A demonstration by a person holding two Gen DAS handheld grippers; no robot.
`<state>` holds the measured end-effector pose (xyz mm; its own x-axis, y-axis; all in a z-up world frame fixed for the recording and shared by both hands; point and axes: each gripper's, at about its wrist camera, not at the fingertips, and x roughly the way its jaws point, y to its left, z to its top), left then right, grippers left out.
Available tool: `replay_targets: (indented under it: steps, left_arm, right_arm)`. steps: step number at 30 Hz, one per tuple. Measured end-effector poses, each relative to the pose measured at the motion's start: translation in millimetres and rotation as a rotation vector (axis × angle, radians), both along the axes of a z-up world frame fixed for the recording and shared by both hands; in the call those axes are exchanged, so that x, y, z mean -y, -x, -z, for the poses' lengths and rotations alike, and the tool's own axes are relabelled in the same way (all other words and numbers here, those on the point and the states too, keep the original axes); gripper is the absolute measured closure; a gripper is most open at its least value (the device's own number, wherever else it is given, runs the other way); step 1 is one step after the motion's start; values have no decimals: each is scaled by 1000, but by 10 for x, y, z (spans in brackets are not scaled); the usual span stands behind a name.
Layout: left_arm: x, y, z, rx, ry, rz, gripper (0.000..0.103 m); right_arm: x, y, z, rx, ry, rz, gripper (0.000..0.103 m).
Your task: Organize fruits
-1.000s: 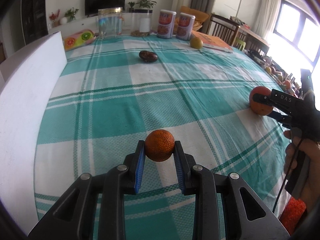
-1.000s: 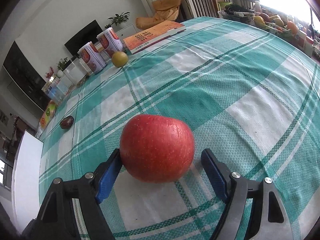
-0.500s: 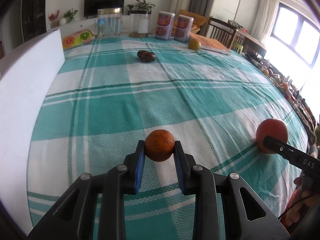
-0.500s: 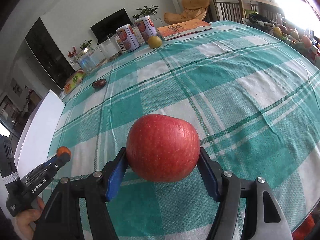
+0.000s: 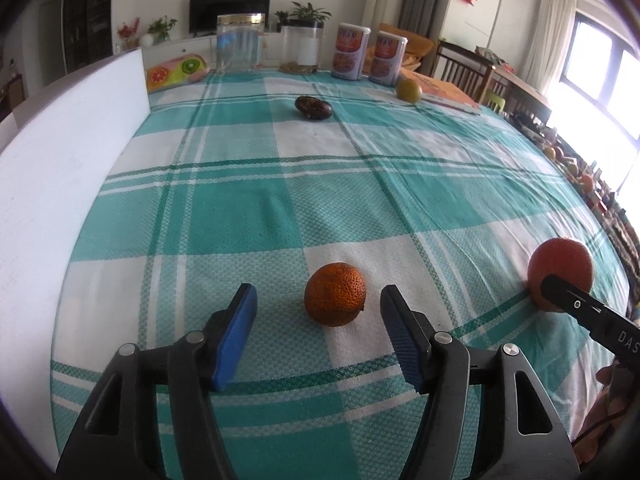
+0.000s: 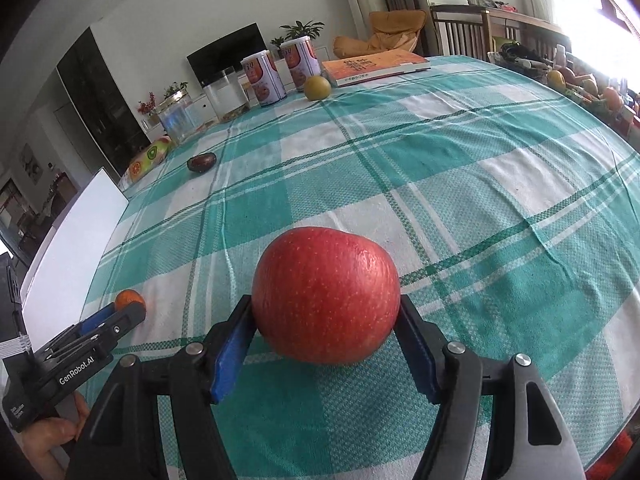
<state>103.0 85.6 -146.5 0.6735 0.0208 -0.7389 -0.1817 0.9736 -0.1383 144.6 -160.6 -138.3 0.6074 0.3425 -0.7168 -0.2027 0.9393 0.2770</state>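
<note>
The small, rough-skinned orange mandarin [image 5: 335, 294] sits on a white square of the green-and-white checked cloth covering the desk [image 5: 280, 184], near the front edge. The left hand-held gripper [image 5: 319, 322] frames it with its blue-padded fingers [image 5: 236, 330] spread wide, a clear gap on each side, so nothing is gripping the fruit; it rests on the cloth by its own weight. That reads as a set-down spot (judging from the task, a place in a row along the near edge).

To the right, well apart from the mandarin, the large red apple [image 6: 326, 294] is clamped between the blue pads of the right hand-held gripper [image 6: 326, 320], both pads pressed against its flanks. Its underside seems at or just above the cloth; I cannot tell whether it touches. Holding it low and level suits placing it beside the mandarin.

Farther back lie two fruits not yet gathered: a dark brown oval fruit [image 5: 314, 107] mid-desk and a round yellow-green fruit [image 5: 409, 90] just beside an orange-covered book [image 5: 444, 90]. Two printed cans [image 5: 368, 58] and clear jars stand along the far edge, and a white foam board [image 5: 60, 168] runs along the left side.
</note>
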Motion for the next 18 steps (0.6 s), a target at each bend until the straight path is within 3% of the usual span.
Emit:
replay_targets:
  steps: [10, 18]
  left_arm:
    - [37, 39, 16, -31, 14, 64, 29]
    - [-81, 79, -101, 2, 64, 132, 29]
  right_arm:
    - [30, -4, -1, -7, -29, 1, 35]
    - [279, -62, 74, -62, -210, 36, 35]
